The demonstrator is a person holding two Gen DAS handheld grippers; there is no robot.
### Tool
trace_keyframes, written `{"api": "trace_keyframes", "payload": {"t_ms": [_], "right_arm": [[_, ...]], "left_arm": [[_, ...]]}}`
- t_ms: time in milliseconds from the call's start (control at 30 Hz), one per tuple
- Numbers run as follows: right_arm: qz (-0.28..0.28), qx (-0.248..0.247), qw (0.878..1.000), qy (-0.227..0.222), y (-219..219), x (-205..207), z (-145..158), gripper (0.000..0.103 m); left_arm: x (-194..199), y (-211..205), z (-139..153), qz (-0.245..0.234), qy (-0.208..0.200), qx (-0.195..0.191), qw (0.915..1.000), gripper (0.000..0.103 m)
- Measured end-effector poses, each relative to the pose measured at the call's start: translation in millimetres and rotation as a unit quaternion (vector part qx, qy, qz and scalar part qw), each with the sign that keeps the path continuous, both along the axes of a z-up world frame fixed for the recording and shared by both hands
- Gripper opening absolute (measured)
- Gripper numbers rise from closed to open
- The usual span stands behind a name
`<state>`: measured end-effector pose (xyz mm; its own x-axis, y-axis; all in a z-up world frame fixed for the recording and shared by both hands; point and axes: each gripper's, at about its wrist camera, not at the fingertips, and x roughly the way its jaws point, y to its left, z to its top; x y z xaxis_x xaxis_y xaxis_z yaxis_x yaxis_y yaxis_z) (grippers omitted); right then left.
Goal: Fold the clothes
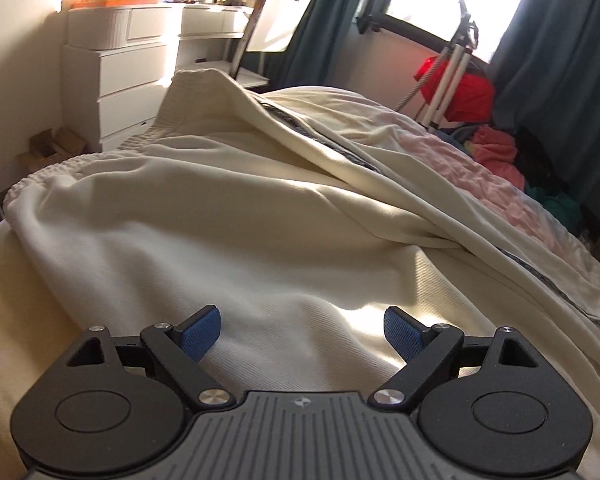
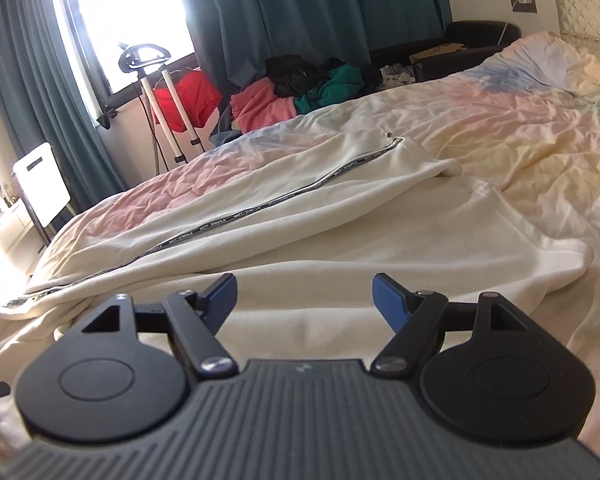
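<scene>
Cream trousers (image 1: 228, 216) with a ribbed elastic waistband and a grey lettered stripe down the leg lie spread on the bed. In the right wrist view the same trousers (image 2: 340, 216) stretch away, their stripe running diagonally. My left gripper (image 1: 302, 330) hovers low over the cloth near the waist end, its jaws wide apart and nothing between the blue pads (image 1: 202, 330). My right gripper (image 2: 304, 298) is also open over the lower leg, its pads empty.
The bed has a pastel quilt (image 2: 520, 128). A white dresser (image 1: 132, 72) and chair (image 1: 278, 20) stand beyond the bed. A garment steamer (image 2: 168, 96) and a pile of coloured clothes (image 2: 300, 88) sit by the curtained window (image 2: 132, 4).
</scene>
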<state>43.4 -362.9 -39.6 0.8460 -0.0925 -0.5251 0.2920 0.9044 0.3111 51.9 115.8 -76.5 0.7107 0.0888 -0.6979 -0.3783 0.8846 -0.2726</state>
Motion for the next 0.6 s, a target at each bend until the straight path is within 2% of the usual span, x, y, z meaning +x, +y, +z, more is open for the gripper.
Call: {"api": "trace_keyframes", "payload": {"t_ms": [100, 167, 267, 367, 467, 533, 600], "right_arm": [[0.001, 0.011, 1.000, 0.000, -3, 0, 0, 0.076], [0.003, 0.015, 1.000, 0.001, -5, 0, 0, 0.076], [0.008, 0.025, 1.000, 0.006, -9, 0, -2, 0.076], [0.008, 0.041, 0.999, 0.012, -13, 1, -5, 0.076], [0.010, 0.052, 0.999, 0.011, -15, 1, -5, 0.076], [0.011, 0.058, 0.998, 0.010, -16, 1, -5, 0.076], [0.013, 0.062, 0.998, 0.009, -16, 2, -5, 0.076]], "left_arm": [[-5, 28, 2, 0.054, 0.012, -0.025, 0.9982, 0.090], [-14, 46, 5, 0.115, 0.021, -0.034, 0.9926, 0.090], [-26, 76, 10, 0.195, 0.027, -0.065, 0.9782, 0.090], [-31, 105, 7, 0.248, 0.048, -0.129, 0.9588, 0.090], [-31, 124, 0, 0.257, 0.082, -0.173, 0.9474, 0.090], [-28, 128, -2, 0.250, 0.100, -0.181, 0.9459, 0.091], [-18, 127, -5, 0.220, 0.112, -0.184, 0.9513, 0.095]]}}
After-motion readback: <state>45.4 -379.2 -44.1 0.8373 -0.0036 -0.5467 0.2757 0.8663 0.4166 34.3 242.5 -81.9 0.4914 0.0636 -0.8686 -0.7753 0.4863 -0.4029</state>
